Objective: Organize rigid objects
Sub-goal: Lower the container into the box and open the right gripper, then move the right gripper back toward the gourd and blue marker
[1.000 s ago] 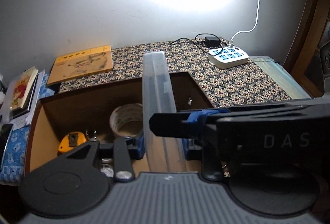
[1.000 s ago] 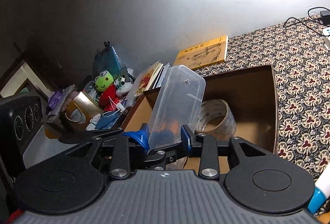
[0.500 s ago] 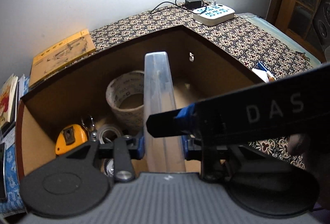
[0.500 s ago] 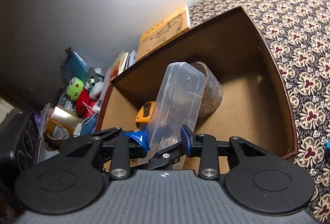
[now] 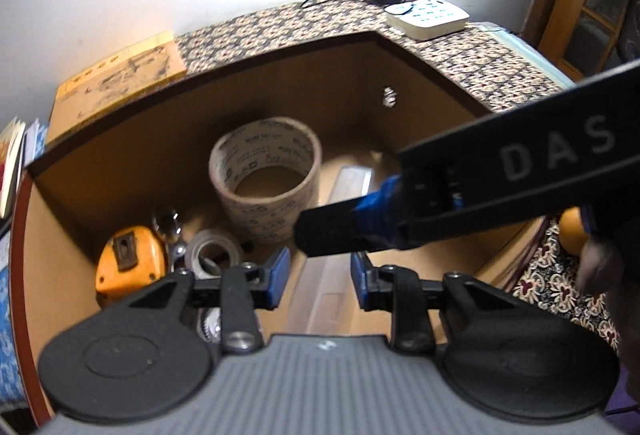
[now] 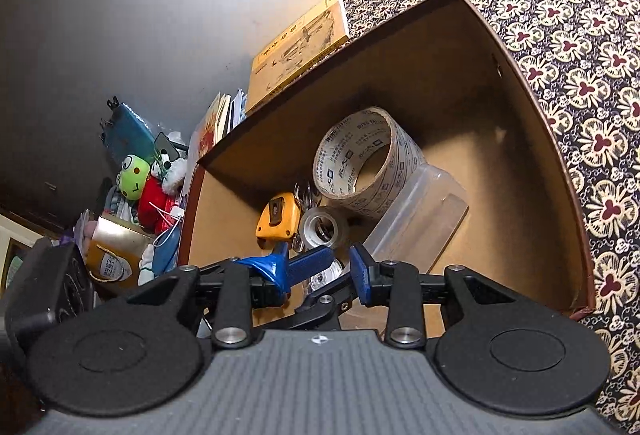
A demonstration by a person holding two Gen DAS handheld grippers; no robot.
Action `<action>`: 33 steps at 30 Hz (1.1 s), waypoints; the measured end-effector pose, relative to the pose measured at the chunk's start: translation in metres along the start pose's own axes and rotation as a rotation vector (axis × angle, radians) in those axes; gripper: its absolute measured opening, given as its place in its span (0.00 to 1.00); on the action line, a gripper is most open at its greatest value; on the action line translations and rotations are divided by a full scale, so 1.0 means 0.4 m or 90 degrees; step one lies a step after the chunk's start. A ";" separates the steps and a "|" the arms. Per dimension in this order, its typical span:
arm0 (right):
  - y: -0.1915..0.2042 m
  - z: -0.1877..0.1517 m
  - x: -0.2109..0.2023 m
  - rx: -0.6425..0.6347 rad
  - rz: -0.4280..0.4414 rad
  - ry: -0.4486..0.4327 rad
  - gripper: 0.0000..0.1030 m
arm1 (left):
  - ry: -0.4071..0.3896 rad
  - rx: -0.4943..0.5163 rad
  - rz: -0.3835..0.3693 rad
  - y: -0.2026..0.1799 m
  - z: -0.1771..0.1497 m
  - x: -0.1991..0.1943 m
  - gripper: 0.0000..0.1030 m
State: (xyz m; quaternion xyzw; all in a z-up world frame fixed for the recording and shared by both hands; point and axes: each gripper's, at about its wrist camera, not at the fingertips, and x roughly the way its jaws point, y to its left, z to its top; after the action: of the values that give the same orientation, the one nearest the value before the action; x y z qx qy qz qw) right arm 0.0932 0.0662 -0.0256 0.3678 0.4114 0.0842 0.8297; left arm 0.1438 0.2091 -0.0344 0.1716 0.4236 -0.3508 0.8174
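Observation:
A clear plastic container [image 6: 416, 211] lies on the floor of the brown cardboard box [image 6: 520, 83], leaning against a big printed tape roll [image 6: 360, 159]. It also shows in the left wrist view [image 5: 336, 255], below my left gripper [image 5: 320, 267], which is open and empty above it. My right gripper [image 6: 320, 267] is open and empty over the box's near side; its arm crosses the left wrist view [image 5: 520, 171]. The box also holds an orange tape measure [image 6: 280, 219] and a small tape roll [image 6: 320, 231].
A yellow book [image 6: 300, 43] lies behind the box. A white power strip [image 5: 428, 15] with cables sits at the back right on the patterned cloth [image 6: 592, 35]. Plush toys [image 6: 144, 187] and books crowd the box's left side.
Both grippers lowered the clear container into the box and opened. It was upright between the jaws; now it lies on the box floor, let go.

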 end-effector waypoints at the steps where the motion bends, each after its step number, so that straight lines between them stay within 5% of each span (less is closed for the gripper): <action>1: 0.001 0.001 -0.004 -0.006 -0.001 -0.004 0.17 | 0.000 -0.010 0.003 0.002 -0.002 -0.002 0.27; 7: 0.001 0.007 -0.027 -0.038 -0.019 -0.030 0.17 | -0.021 -0.069 0.030 0.012 0.001 -0.040 0.49; 33: -0.033 -0.002 -0.182 -0.121 -0.001 -0.104 0.17 | 0.005 -0.158 0.262 -0.090 0.027 -0.156 0.58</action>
State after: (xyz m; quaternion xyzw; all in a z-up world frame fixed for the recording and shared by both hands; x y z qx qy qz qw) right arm 0.0435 0.0249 0.0102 0.2928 0.3328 0.0923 0.8916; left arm 0.0995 0.2044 0.0233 0.1543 0.4227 -0.1216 0.8847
